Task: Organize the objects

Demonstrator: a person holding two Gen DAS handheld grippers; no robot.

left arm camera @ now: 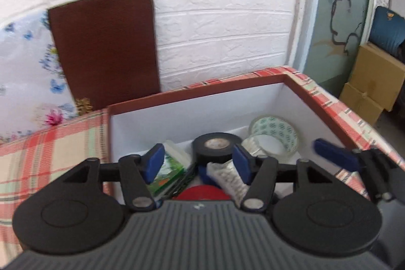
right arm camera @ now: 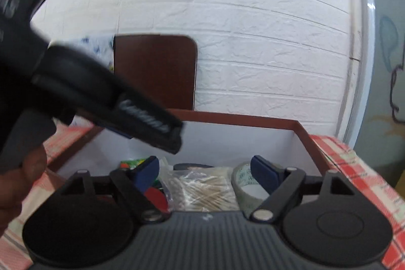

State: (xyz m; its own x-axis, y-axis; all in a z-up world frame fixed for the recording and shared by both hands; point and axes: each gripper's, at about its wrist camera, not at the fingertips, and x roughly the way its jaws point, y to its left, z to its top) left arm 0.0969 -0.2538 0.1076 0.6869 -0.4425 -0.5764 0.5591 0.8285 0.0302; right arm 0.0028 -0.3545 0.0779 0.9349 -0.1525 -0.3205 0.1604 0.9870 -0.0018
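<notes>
A box with a brown rim [left arm camera: 202,90] and white inside stands on a plaid cloth. In it lie a black tape roll [left arm camera: 215,146], a clear tape roll with green print [left arm camera: 274,136], a green packet [left arm camera: 167,173], a red disc [left arm camera: 202,192] and a clear bag of thin sticks [right arm camera: 202,189]. My left gripper [left arm camera: 198,163] hovers open over the box's near side, nothing between its blue pads. My right gripper [right arm camera: 206,172] is open too, above the bag and the clear tape [right arm camera: 243,181]. One of the right gripper's blue pads [left arm camera: 334,153] shows at the box's right wall.
A brown board [left arm camera: 106,47] leans on the white brick wall behind the box. Floral fabric [left arm camera: 25,67] lies at far left, cardboard boxes [left arm camera: 372,82] at far right. The plaid cloth [left arm camera: 50,143] surrounds the box. A hand [right arm camera: 25,176] holds the blurred left gripper.
</notes>
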